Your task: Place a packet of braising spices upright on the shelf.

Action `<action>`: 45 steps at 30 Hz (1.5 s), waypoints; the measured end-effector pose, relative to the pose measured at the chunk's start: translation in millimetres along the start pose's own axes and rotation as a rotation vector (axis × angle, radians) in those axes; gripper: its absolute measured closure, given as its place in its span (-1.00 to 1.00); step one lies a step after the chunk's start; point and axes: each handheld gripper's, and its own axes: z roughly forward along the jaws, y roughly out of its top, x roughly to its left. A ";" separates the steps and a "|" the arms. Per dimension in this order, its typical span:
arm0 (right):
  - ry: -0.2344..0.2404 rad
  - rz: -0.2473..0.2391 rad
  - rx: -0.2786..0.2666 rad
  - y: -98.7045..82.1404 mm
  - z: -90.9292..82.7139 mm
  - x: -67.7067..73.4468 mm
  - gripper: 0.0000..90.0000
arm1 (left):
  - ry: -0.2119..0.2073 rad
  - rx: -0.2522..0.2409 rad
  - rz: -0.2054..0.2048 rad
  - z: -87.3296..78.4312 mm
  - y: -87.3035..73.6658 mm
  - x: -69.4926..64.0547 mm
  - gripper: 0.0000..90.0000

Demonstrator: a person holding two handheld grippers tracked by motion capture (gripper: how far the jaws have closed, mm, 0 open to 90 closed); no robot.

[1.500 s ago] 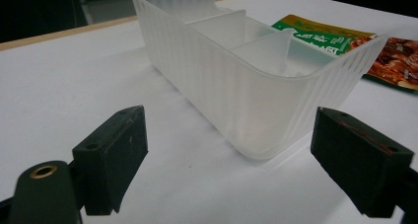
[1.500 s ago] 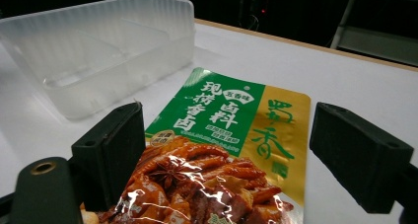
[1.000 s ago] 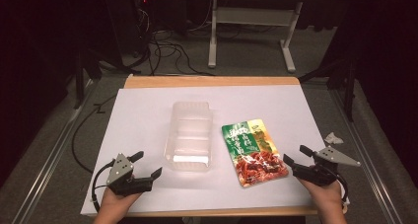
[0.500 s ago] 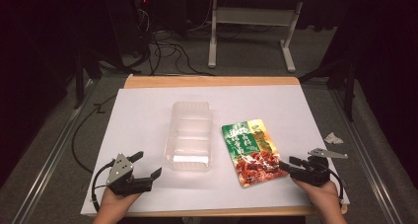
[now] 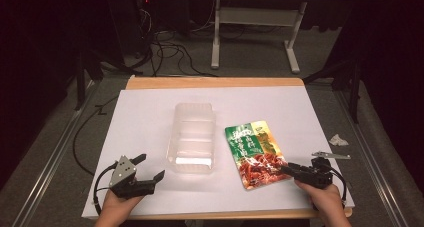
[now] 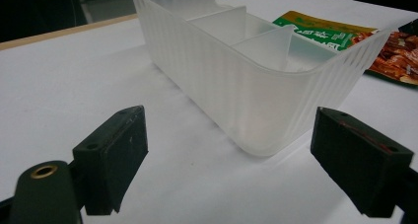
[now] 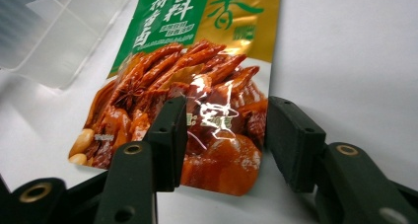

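The table [image 5: 150, 112] is covered with a white sheet, and on it, near the middle, stands a clear box [image 5: 192, 137] with dividers inside. Just to the right of the box lies a flat food pouch [image 5: 254, 152], green at the far end and with a picture of red meat at the near end. Box and pouch are close but they do not touch.

The step in hand, as I judge it, is the grasp of the pouch. The right gripper [image 5: 294, 170] sits low at the near right corner of the pouch. In the right gripper view its jaws stand on both sides of the pouch's near end [image 7: 217, 150]; they have just been closing, with the pouch between them, but a gap remains on each side and the pads do not yet press on it.

The left gripper [image 5: 152, 168] waits at the near left, its jaws spread wide and holding nothing. The box [image 6: 256, 86] is just ahead of it.

The next move probably calls for the right jaws to close fully on the thin edge and then lift it. The pouch lies flat and looks slippery, so the pinch could slide off.
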 end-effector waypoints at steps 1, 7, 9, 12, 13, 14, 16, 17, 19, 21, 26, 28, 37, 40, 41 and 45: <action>0.000 -0.003 0.003 0.1 0.3 0.7 0.20 | 0.000 0.000 0.000 0.0 0.0 0.0 -0.67; -0.030 -0.039 0.028 1.2 1.8 6.4 0.73 | 0.004 -0.001 0.000 0.0 0.0 0.4 -0.67; -0.049 -0.065 0.034 2.8 0.3 8.7 0.97 | 0.002 0.000 -0.001 -0.3 0.1 0.4 -0.67; -0.062 -0.105 0.043 4.3 -0.3 12.9 1.00 | 0.004 -0.004 -0.004 -0.5 0.3 0.7 -0.67; -0.070 -0.122 0.051 4.4 -0.7 14.5 1.00 | 0.006 -0.007 -0.005 -0.7 0.6 1.1 -0.67; -0.072 -0.126 0.054 3.9 -1.3 15.8 1.00 | 0.010 -0.013 -0.008 -0.9 1.2 1.7 -0.67; -0.070 -0.136 0.059 2.0 -3.8 16.7 1.00 | 0.024 -0.030 -0.018 -1.9 3.4 4.6 -0.67; -0.073 -0.140 0.062 0.5 -5.2 17.8 1.00 | 0.033 -0.042 -0.029 -2.4 4.9 7.0 -0.67; -0.080 -0.154 0.067 -3.1 -9.6 19.0 1.00 | 0.042 -0.062 -0.049 -1.8 6.9 9.8 -0.66; -0.080 -0.153 0.068 -7.2 -14.4 20.0 1.00 | 0.042 -0.079 -0.062 -0.4 8.8 11.2 -0.66; -0.076 -0.154 0.083 -18.6 -24.0 21.4 1.00 | 0.046 -0.106 -0.065 7.2 15.3 12.2 -0.66; -0.078 -0.157 0.098 -22.5 -27.6 23.1 1.00 | 0.050 -0.119 -0.071 10.1 16.7 13.1 -0.66; -0.080 -0.159 0.096 -29.9 -33.2 22.9 0.79 | 0.103 -0.136 -0.103 12.5 17.9 20.1 -0.66; -0.104 -0.144 0.083 -28.4 -33.1 19.0 0.52 | 0.103 -0.132 -0.092 11.4 17.6 18.7 -0.66; -0.109 -0.140 0.074 -27.0 -33.3 17.2 0.42 | 0.102 -0.130 -0.089 10.7 17.3 18.1 -0.66; -0.123 -0.112 0.010 -17.9 -32.6 13.1 0.16 | 0.098 -0.118 -0.077 5.7 15.3 16.5 -0.66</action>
